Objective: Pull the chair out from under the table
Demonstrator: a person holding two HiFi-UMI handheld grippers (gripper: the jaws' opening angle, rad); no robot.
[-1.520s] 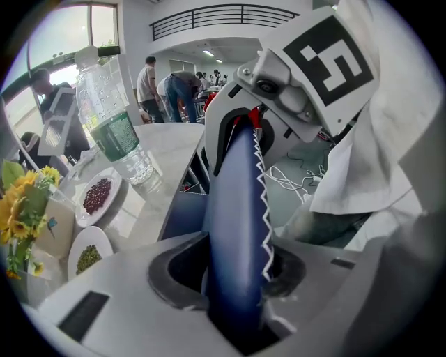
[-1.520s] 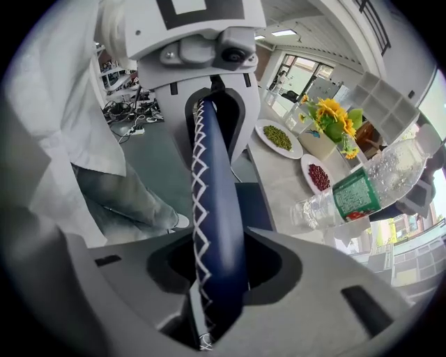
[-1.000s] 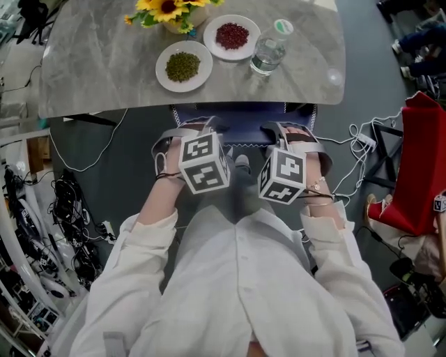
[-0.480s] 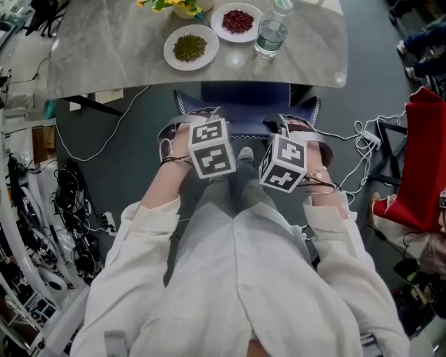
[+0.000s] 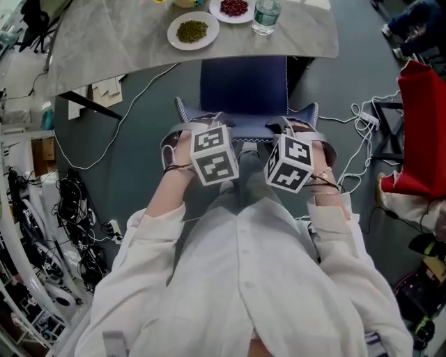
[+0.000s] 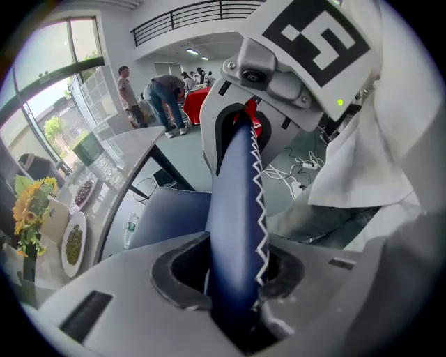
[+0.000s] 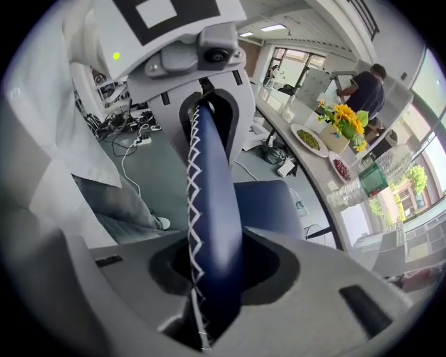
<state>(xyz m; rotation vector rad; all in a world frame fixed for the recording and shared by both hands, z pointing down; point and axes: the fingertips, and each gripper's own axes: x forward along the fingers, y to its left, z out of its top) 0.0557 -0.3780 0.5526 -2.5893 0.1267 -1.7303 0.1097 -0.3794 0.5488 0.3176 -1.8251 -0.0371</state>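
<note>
Both your arms reach forward and down, side by side, white sleeves pushed up off the forearms. Left gripper (image 5: 198, 125) and right gripper (image 5: 293, 127) point steeply down, marker cubes tilted up toward you. Each has its jaws clamped on the chair back (image 6: 233, 195), the left near its left end, the right near its right end. Both grippers sit level with each other.

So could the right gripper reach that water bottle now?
Probably not: the right gripper is clamped on the chair backrest, with the whole seat between it and the water bottle on the table.
</note>
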